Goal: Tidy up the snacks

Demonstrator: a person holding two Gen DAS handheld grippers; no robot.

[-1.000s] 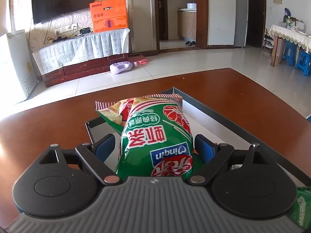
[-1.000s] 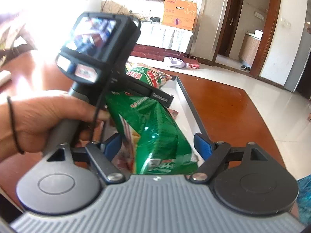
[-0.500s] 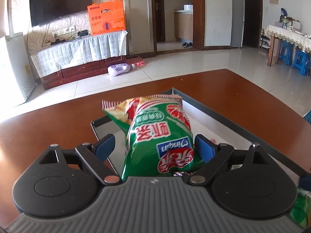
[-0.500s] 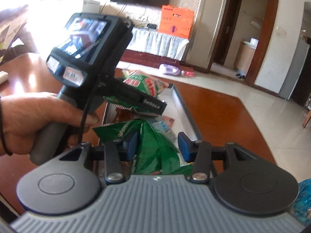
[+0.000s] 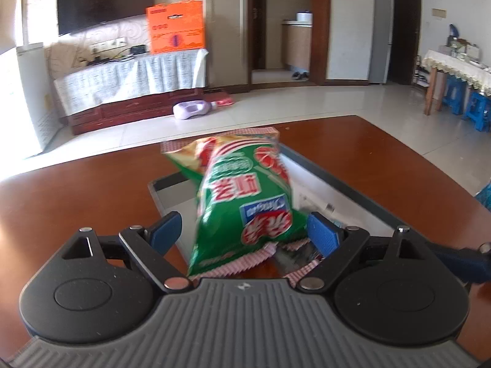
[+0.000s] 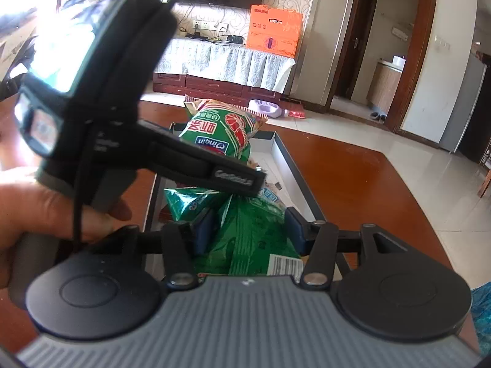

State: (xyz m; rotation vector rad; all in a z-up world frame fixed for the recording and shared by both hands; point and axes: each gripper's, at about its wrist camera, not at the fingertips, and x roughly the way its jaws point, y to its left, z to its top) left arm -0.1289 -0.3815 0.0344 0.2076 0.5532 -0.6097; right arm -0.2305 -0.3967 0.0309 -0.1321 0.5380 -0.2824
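Note:
A green shrimp-chip bag (image 5: 242, 196) with red-white crimped ends lies tilted between the open fingers of my left gripper (image 5: 245, 233), over the near end of a long grey tray (image 5: 346, 184). It leans toward the right pad; the left pad stands apart from it. The bag shows in the right wrist view (image 6: 221, 135) beyond the left gripper's body (image 6: 92, 101). My right gripper (image 6: 248, 230) is shut on a second green snack bag (image 6: 251, 239) at the tray's near end (image 6: 294, 168).
The tray rests on a brown wooden table (image 5: 76, 190). More snack packets lie in the tray under the bags. A hand (image 6: 46, 208) holds the left gripper. Beyond the table are tiled floor, a TV cabinet and an orange box (image 5: 175, 30).
The right gripper has closed on its green bag. The left gripper has risen and the shrimp-chip bag now hangs lower and tilted between its open fingers.

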